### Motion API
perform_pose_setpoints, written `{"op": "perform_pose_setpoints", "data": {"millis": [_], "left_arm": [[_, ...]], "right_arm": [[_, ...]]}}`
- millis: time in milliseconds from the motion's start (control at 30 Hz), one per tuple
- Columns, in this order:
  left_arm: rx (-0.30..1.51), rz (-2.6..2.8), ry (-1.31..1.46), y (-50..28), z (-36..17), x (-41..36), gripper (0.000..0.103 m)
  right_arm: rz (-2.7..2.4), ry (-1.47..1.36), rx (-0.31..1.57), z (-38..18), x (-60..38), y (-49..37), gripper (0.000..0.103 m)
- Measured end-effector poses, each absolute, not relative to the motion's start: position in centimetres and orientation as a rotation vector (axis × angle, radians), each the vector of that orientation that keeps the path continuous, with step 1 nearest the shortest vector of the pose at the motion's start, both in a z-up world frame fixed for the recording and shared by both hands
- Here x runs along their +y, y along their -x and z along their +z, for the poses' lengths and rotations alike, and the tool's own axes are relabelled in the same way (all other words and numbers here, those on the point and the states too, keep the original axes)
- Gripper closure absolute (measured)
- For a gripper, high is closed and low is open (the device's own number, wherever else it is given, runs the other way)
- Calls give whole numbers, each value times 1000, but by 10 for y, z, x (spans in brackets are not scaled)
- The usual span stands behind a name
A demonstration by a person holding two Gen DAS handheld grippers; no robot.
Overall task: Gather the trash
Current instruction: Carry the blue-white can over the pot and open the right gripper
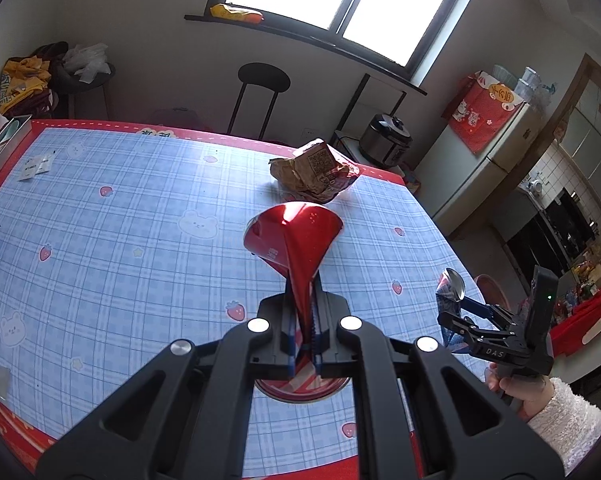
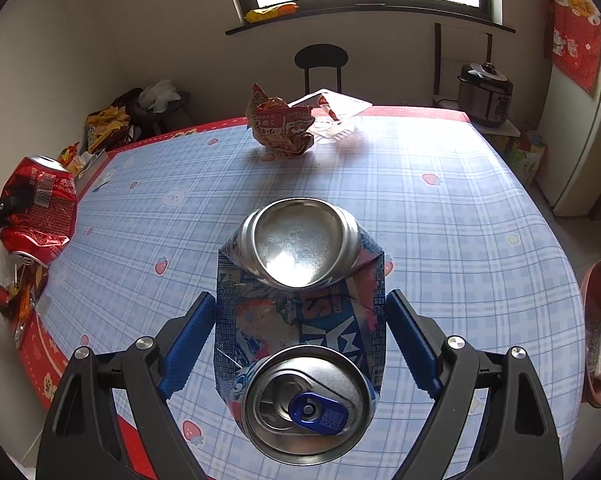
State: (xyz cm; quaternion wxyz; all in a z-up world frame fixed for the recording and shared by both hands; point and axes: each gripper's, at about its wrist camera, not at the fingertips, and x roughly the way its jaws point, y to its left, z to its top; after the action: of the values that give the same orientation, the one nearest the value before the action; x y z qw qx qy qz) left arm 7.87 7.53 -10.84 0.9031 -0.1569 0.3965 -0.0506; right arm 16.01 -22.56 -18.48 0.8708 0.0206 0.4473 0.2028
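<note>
The left gripper [image 1: 304, 328] pinches a flattened red can [image 1: 292, 240] above the tabletop [image 1: 140, 208], jaws nearly closed. The right gripper [image 2: 300, 320], jaws wide, clamps a crushed blue can [image 2: 300, 312]. A crumpled wrapper [image 2: 280, 128] lies beyond.

Glossy crushed metal cans [image 2: 300, 320]

blue plaid tablecloth [image 2: 440, 216] with red border covers the table; black round stool [image 2: 321, 58] beyond its far edge; grey electric pressure cooker [image 2: 485, 94] on a low stand beside the white refrigerator [image 2: 576, 152]
</note>
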Motion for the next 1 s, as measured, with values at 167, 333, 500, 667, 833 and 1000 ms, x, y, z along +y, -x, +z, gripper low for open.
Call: {"op": "perform_pose_setpoints", "data": {"millis": [167,333,500,667,833,1000], "left_arm": [[819,-145,286,-83,-96,29,93],[822,-197,256,-91,-90,-22,93],[826,-265,256,-102,-90,-75,93],[834,-336,233,-118,-93,-131,93],[842,-386,225,-129,-98,-176,93],[864,-399,236,-134,-111,-207,93]], "right_arm": [[396,-79,912,-178,-272,-151,19],[343,-106,886,-174,-322,-144,19],[263,-148,872,-174,-381,-140,19],[175,-158,862,-176,-440,-137,19],[65,-167,877,-187,-504,-141,19],[-36,-241,879,-197,-574,-147,19]]}}
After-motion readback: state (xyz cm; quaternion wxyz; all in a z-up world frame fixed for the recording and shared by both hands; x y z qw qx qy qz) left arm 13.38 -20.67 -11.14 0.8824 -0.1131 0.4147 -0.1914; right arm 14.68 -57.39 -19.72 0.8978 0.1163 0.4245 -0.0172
